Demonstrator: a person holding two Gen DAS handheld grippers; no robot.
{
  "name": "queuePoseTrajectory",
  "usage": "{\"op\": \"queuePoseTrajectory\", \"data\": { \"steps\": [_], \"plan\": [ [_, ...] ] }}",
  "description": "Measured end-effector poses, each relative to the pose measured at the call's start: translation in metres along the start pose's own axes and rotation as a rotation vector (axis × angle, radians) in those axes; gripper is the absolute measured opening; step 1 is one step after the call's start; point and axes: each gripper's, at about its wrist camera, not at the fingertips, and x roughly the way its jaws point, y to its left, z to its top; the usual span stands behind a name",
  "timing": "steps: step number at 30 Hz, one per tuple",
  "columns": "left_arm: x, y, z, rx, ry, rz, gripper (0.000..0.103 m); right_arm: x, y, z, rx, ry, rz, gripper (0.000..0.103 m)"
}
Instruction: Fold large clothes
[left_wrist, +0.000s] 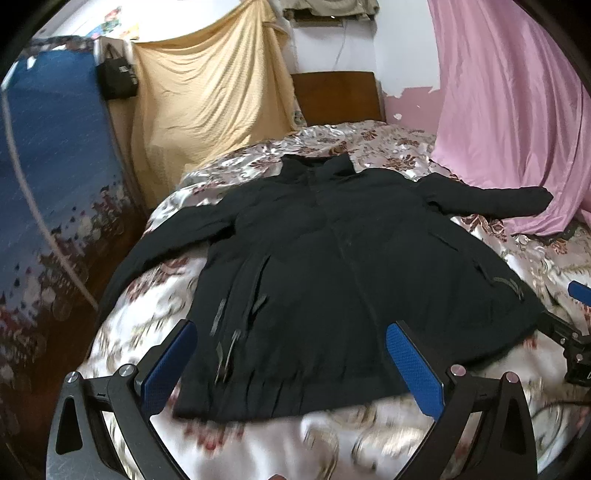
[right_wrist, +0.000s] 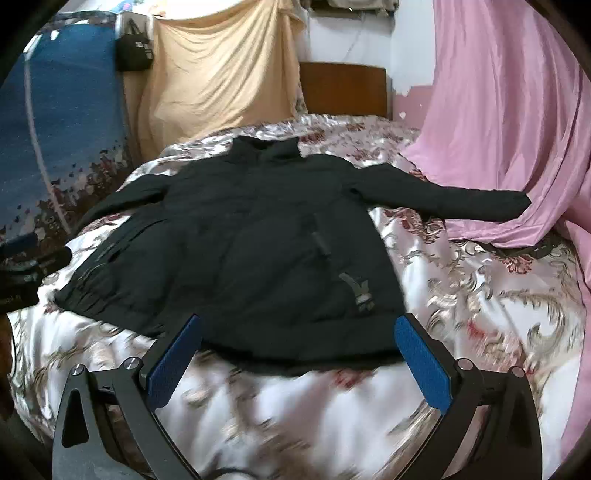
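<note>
A large black jacket lies spread flat, front up, on a floral bedspread, its collar toward the headboard and both sleeves stretched out sideways. My left gripper hovers open over the jacket's near hem, blue pads wide apart, nothing between them. In the right wrist view the same jacket fills the middle, and my right gripper stands open just above the hem at its right corner, holding nothing. The right gripper also shows at the right edge of the left wrist view.
A pink sheet hangs at the right and spills onto the bed under the jacket's right sleeve. A yellow cloth and a wooden headboard stand behind. A blue patterned cover and a black bag are at the left.
</note>
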Motion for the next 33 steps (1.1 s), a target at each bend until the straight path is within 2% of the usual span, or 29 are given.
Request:
{"op": "queuePoseTrajectory", "data": {
  "steps": [5,11,17,21,25,29,31,33],
  "plan": [
    [0.04,-0.025,0.044,0.032,0.038,-0.038,0.103,0.033,-0.052,0.041,0.03,0.028,0.031,0.102],
    [0.12,-0.074,0.095,0.07,0.079,-0.109,0.103,0.086,-0.141,0.091,0.198,0.036,0.071,0.102],
    [0.209,-0.132,0.14,0.113,0.068,-0.154,0.103,0.154,-0.263,0.136,0.451,0.043,0.002,0.102],
    [0.267,-0.165,0.162,0.108,0.075,-0.184,0.103,0.194,-0.315,0.146,0.54,0.078,-0.057,0.102],
    [0.321,-0.195,0.185,0.044,0.106,-0.217,0.103,0.214,-0.355,0.147,0.609,0.091,-0.134,0.102],
    [0.359,-0.217,0.199,-0.001,0.133,-0.218,0.103,0.233,-0.385,0.142,0.711,0.099,-0.121,0.097],
    [0.374,-0.226,0.2,-0.004,0.156,-0.209,0.103,0.242,-0.398,0.137,0.76,0.104,-0.113,0.088],
    [0.388,-0.234,0.198,-0.001,0.19,-0.202,0.103,0.25,-0.406,0.134,0.779,0.106,-0.103,0.088]
  ]
}}
